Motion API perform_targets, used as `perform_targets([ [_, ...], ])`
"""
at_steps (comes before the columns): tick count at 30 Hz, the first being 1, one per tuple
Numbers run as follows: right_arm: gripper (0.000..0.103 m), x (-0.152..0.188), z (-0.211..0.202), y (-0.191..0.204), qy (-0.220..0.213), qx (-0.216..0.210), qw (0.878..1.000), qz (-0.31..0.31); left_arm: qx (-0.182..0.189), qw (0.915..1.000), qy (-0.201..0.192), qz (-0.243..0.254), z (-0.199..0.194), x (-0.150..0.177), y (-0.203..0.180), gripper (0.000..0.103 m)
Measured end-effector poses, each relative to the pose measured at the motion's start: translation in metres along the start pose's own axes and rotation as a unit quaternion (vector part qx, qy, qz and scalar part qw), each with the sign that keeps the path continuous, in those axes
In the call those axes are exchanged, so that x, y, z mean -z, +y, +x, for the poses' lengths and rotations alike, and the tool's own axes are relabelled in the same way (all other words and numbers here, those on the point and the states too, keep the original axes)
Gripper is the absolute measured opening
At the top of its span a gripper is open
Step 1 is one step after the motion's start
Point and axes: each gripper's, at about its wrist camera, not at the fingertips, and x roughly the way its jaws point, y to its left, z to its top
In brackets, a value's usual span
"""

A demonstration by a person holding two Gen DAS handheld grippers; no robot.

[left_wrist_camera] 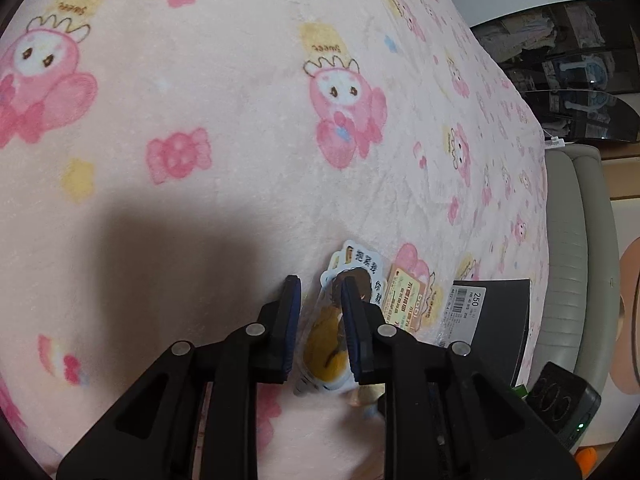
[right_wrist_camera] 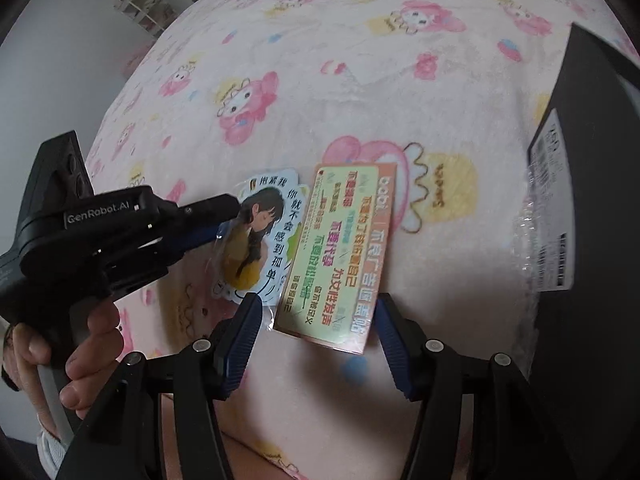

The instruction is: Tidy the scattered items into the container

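Note:
A cloud-shaped sticker of a dark-haired girl (right_wrist_camera: 260, 236) lies on the pink cartoon blanket (right_wrist_camera: 320, 60), in a clear sleeve. Beside it on the right lies a rectangular green and orange card (right_wrist_camera: 336, 248). My left gripper (left_wrist_camera: 320, 292) is open, its fingers straddling the sticker's left edge (left_wrist_camera: 324, 340); in the right wrist view it comes in from the left (right_wrist_camera: 216, 224). My right gripper (right_wrist_camera: 316, 312) is open, its fingers either side of the card's near end. A black box (right_wrist_camera: 592, 200) with a white label stands at the right; it also shows in the left wrist view (left_wrist_camera: 500, 320).
Bubble wrap (right_wrist_camera: 528, 264) lies against the black box. The bed's edge and a grey padded frame (left_wrist_camera: 576, 240) run along the right of the left wrist view. A white shelf (right_wrist_camera: 140, 4) stands far off by the wall.

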Motion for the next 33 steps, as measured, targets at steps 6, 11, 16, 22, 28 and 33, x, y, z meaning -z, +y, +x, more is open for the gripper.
perform_targets([
  [6,0.055,-0.021,0.010,-0.004,-0.030,0.053,0.998,-0.017,-0.022,0.9997,0.007,-0.010,0.005,-0.002,0.008,0.025],
  [11,0.055,-0.025,0.030,-0.007,-0.021,0.055,0.998,-0.011,-0.036,0.9993,0.006,-0.008,0.010,-0.003,0.009,0.026],
  [16,0.055,-0.023,0.028,-0.002,-0.036,0.045,0.998,-0.038,-0.034,0.9994,0.009,0.007,0.012,-0.002,0.003,0.029],
  [22,0.047,-0.020,0.026,-0.003,-0.036,-0.008,0.999,-0.023,-0.032,0.9991,0.009,0.028,0.010,0.002,-0.004,0.033],
  [28,0.037,-0.018,0.019,-0.002,-0.042,-0.010,0.999,-0.026,-0.012,0.9994,0.014,0.029,0.007,0.003,-0.006,0.033],
  [33,0.037,-0.013,0.019,-0.007,-0.035,-0.014,0.999,-0.017,-0.014,0.9995,0.026,0.013,0.013,0.003,-0.001,0.033],
])
